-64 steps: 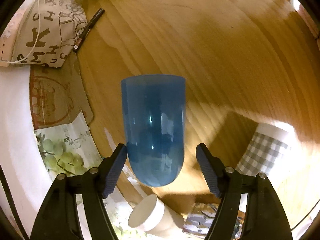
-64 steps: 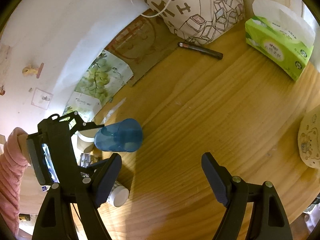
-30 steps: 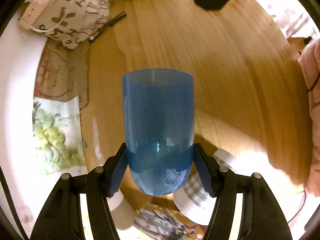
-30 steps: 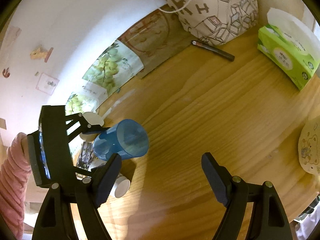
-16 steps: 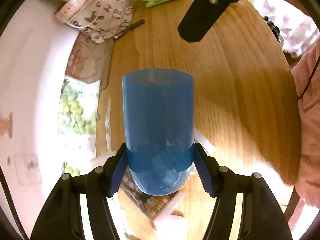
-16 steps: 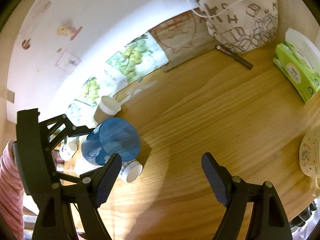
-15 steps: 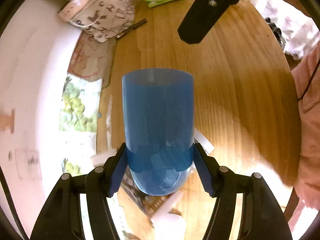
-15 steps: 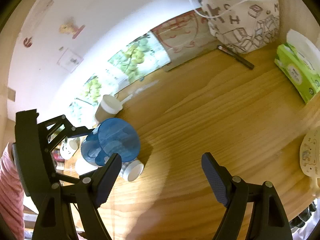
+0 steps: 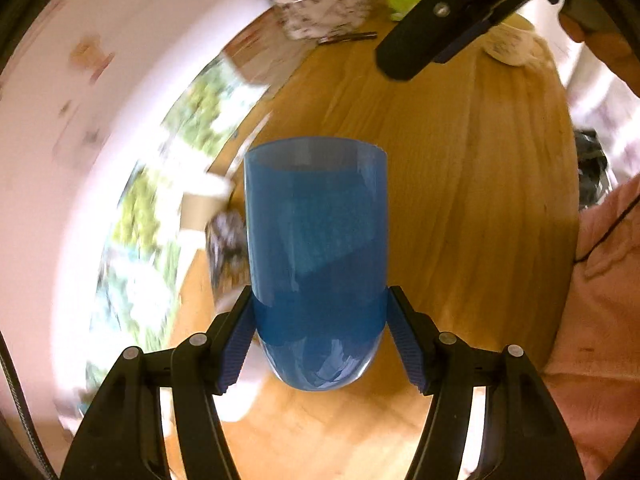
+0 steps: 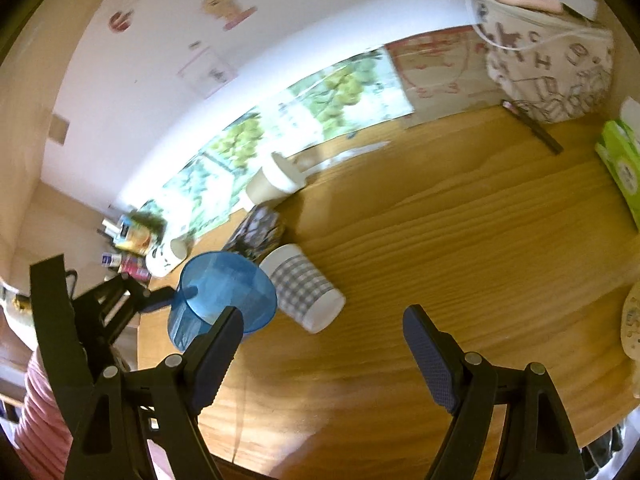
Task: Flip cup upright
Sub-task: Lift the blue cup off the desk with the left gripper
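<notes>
see-through blue plastic cup (image 9: 316,248) | grey-and-white checked cup with white rim (image 10: 302,292) | yellow-brown wooden table with wavy grain lines (image 10: 460,248) | bright green tissue box (image 10: 618,164) | cream cloth bag with brown letters (image 10: 548,68) | green grape picture paper (image 10: 280,128)

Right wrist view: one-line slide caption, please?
Left tool holds the blue cup above the wooden table; right tool open, empty.

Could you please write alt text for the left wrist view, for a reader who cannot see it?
A translucent blue cup fills the centre, clamped near its rounded base by the left gripper, with its open rim pointing away from the camera. Below it lies a wooden table, and the background at left is motion-blurred. The right gripper reaches in at top right.
</notes>
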Demonstrator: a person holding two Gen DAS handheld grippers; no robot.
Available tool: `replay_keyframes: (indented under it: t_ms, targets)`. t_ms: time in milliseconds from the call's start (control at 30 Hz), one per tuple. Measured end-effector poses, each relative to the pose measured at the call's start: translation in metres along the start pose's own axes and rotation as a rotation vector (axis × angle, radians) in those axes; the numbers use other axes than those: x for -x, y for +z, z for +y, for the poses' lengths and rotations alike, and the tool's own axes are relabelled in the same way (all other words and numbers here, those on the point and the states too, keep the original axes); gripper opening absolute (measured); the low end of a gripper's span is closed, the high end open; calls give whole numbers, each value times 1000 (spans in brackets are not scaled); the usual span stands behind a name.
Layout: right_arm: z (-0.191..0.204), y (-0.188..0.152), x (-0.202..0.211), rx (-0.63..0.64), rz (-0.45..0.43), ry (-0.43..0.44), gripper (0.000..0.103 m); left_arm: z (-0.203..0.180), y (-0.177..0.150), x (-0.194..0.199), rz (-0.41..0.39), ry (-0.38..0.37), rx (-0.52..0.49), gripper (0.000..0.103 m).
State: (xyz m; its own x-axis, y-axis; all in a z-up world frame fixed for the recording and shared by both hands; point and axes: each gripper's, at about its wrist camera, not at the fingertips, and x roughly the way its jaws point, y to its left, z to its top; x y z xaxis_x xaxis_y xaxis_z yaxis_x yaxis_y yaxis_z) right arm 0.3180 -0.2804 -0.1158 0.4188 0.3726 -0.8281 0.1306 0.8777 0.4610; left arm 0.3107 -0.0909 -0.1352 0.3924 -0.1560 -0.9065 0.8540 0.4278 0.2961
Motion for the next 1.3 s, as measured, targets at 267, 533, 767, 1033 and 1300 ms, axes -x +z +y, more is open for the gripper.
replay_keyframes:
  t_ms: [267,533,767,1033,1300]
  targets:
    - [26,-7,-12,49,42,12,83,-3,-47,-3,19,0,305,67]
    - [47,-14,-28,73,104,44,83,-10,-78,-16,66,-7,508,67]
    - [58,-15,-43,86,156,48,83,-14,-95,-25,84,-68,658,67]
    - [64,-16,-57,100,214,38,83,-22,-103,-36,100,-117,770,67]
    - [69,-15,-69,136,271,29,83,-28,-113,-47,124,-147,887,67]
